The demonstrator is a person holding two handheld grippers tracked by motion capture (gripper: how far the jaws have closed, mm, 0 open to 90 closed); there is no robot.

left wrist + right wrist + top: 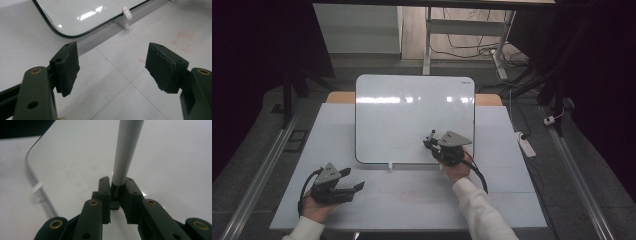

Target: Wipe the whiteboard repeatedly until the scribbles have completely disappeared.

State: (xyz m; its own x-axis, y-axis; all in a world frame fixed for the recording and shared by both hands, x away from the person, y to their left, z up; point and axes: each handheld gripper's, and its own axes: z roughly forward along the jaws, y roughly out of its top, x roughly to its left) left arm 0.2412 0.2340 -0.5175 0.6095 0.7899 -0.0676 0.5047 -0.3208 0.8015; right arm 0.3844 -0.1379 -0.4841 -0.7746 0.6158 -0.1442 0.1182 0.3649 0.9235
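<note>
A whiteboard [412, 115] lies flat on the white table [362, 205]. My right gripper [430, 142] is over the board's near right part, shut on a pale grey marker [126, 147] whose barrel runs away from the jaws across the board [175, 157]. In the high view a dark end of the marker [432, 133] shows just past the jaws. My left gripper [354, 179] rests at the table's near left, open, with bare table between its pads [67, 70]. The board's rounded near corner [75, 15] lies just beyond it.
A small white clip [126, 13] sits at the board's near edge. Faint red marks [183, 41] are drawn on the table. A power strip [526, 144] lies on the floor to the right, and desk legs [428, 45] with cables stand behind.
</note>
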